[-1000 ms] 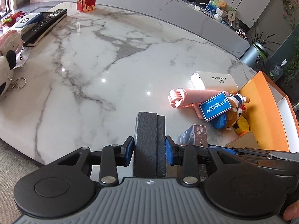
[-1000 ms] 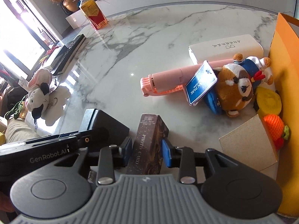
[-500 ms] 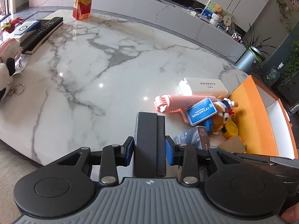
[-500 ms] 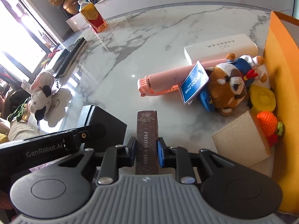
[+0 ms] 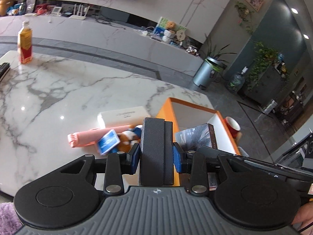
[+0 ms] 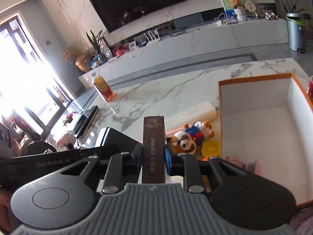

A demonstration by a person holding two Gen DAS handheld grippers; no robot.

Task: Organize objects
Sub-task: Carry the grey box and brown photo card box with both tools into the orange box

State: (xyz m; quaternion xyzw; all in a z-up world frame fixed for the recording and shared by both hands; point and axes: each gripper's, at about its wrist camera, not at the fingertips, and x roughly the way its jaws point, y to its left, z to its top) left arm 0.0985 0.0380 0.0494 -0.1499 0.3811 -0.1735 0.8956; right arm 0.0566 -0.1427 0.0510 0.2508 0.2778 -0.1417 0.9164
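Between the left tool's point(image 5: 156, 154) blue pads, clamped upright: a black textured case point(image 5: 156, 150), raised above the tabletop point(image 5: 58, 90) at the near edge of the orange box point(image 5: 166, 107). Just to its right, gripped edge-on in the right tool point(image 6: 153, 153): a brown photo card box point(image 6: 153, 148), held above the tabletop left of the orange box's white interior. Beyond and below both, beside the box: plush toy point(image 6: 187, 139), pink handheld fan point(image 5: 86, 139), blue card point(image 5: 108, 142), white box point(image 5: 123, 116).
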